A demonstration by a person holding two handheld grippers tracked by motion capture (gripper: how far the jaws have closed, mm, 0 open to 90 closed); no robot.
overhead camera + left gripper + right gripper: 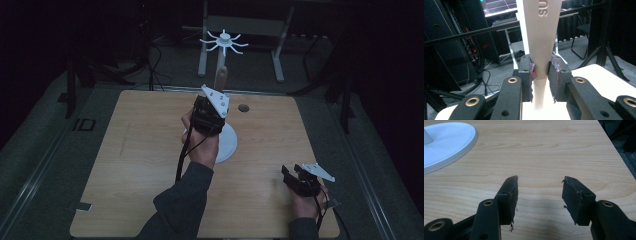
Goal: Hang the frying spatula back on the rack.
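My left gripper [212, 109] is held up over the middle of the table, shut on a beige tapered handle [221, 76] that rises upright from its jaws. In the left gripper view the handle [541, 37] carries raised letters and narrows between the pads [532, 72]. Just behind it stands a white stand with a round base [228, 144], a thin pole [522, 27] and a spoked top [224, 41]. My right gripper [294, 173] rests low at the front right, open with nothing between its fingers [539, 183]; the white base [446, 142] lies to its far left.
The wooden table [140, 150] has a small dark round hole [243, 107] at the back right and a metal clip [82, 206] at its front left edge. Table legs and cables [155, 65] stand on the dark floor beyond.
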